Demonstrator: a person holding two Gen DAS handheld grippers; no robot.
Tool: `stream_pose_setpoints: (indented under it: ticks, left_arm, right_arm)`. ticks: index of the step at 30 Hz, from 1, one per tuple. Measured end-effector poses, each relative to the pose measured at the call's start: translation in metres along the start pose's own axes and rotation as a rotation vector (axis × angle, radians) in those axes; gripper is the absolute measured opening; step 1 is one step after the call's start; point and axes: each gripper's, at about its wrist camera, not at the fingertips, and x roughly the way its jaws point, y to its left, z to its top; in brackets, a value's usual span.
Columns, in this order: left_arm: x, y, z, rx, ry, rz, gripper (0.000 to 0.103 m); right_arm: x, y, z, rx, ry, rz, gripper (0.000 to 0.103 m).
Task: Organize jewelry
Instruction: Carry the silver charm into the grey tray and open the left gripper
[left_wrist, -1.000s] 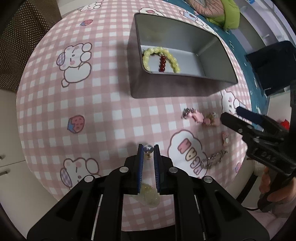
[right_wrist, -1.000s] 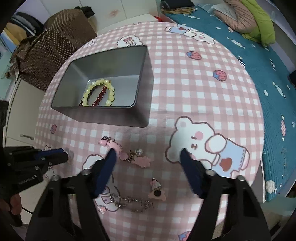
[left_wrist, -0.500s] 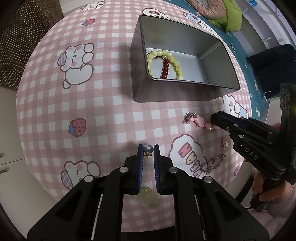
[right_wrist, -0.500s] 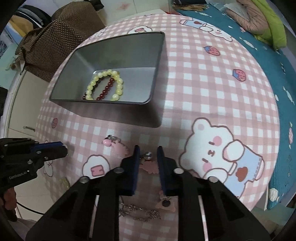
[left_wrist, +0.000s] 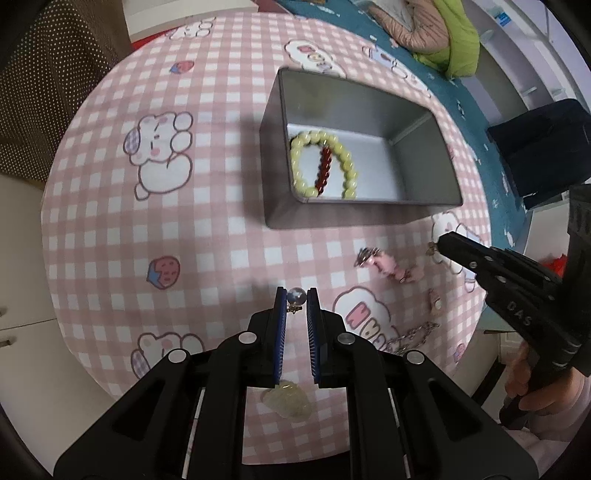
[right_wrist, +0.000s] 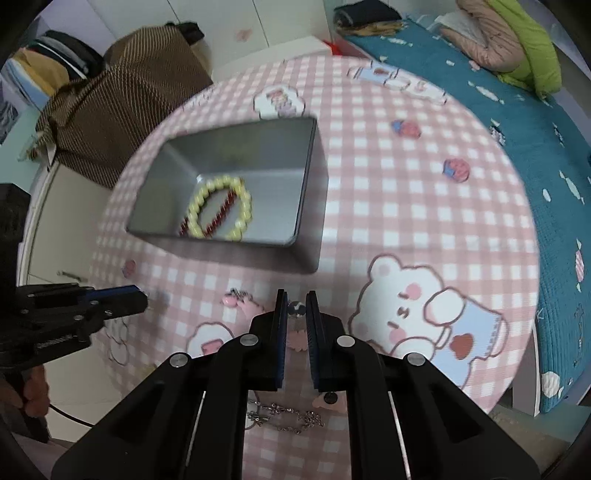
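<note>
Jewelry is in three places. Two bead bracelets (left_wrist: 323, 168), one yellow and one dark red, lie in the grey tin (left_wrist: 424, 201) on the desk (left_wrist: 110, 229). A chain (right_wrist: 284, 419) and pink charms (left_wrist: 388, 264) lie loose on the cloth just before the tin. The rest is in the tools.

The left tool (left_wrist: 296, 295) is closed narrow on an earring (left_wrist: 296, 296) by its clear bead, and a pale drop hangs below the jaws. The right tool (right_wrist: 296, 308) has just been closing, and its jaws now pinch a small bead earring (right_wrist: 295, 307) at the tips.

Both grips are on round, smooth beads at the very tips, so I think a bead may slip out on the way to the tin. A hanging drop may also catch the tin's rim if it is carried low. The tools are near each other and may knock.

Readable writing: "DAS" on the right tool's side, in the left view. The cloth has a pink printed word, but I cannot read it surely.
</note>
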Motion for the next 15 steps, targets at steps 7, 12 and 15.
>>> stream_pose_setpoints:
  ticks: [7,12,15]
  left_arm:
    - [-0.026,-0.007,0.006,0.003,-0.059,-0.043,0.011]
    - [-0.049,-0.017,0.014,0.025,-0.118,-0.065,0.011]
    - [-0.060,-0.024,0.025,0.041,-0.154,-0.073,0.011]
  right_arm:
    - [-0.034,0.005,0.009,-0.009,-0.064,0.004,0.009]
    - [-0.054,0.014,0.019,-0.031,-0.122,0.016,0.009]
    - [-0.060,0.018,0.029,-0.051,-0.155,0.019,0.009]
